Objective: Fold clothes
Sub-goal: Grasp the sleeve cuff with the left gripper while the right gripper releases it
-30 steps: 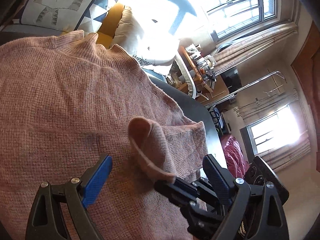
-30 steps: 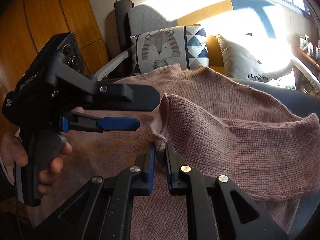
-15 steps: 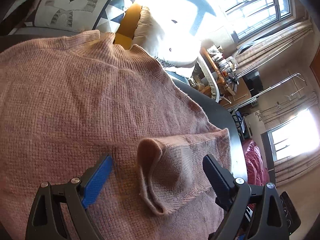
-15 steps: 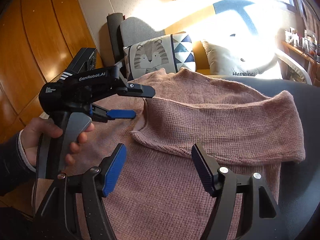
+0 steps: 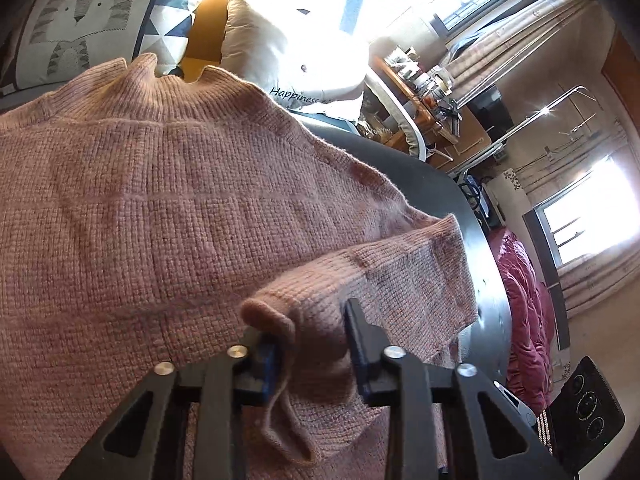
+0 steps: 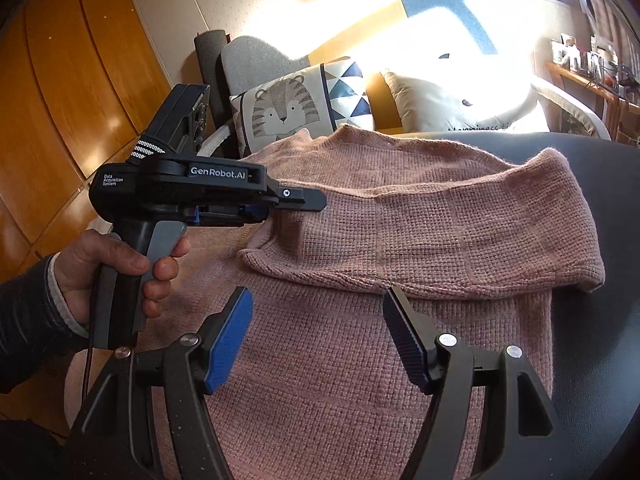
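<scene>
A pink knitted sweater (image 6: 352, 368) lies flat on a dark round table (image 6: 608, 248), collar toward the cushions. One sleeve (image 6: 448, 232) is folded across the chest. My left gripper (image 5: 314, 354) is closing on the sleeve cuff (image 5: 280, 312), which is bunched between its blue pads. In the right wrist view the left gripper (image 6: 296, 208) sits at the cuff end, held by a hand (image 6: 116, 264). My right gripper (image 6: 316, 336) hovers open just above the sweater's body, in front of the folded sleeve, with nothing between its fingers.
A tiger cushion (image 6: 288, 108) and a white cushion (image 6: 452, 96) lean on a chair behind the collar. Wooden panels (image 6: 60, 100) rise at the left. A cluttered desk (image 5: 432, 92) and a red quilt (image 5: 524, 308) lie beyond the table's far edge.
My right gripper let go of the sleeve cuff, opened and drew back. My left gripper moved onto the cuff and went from wide open to closed around it.
</scene>
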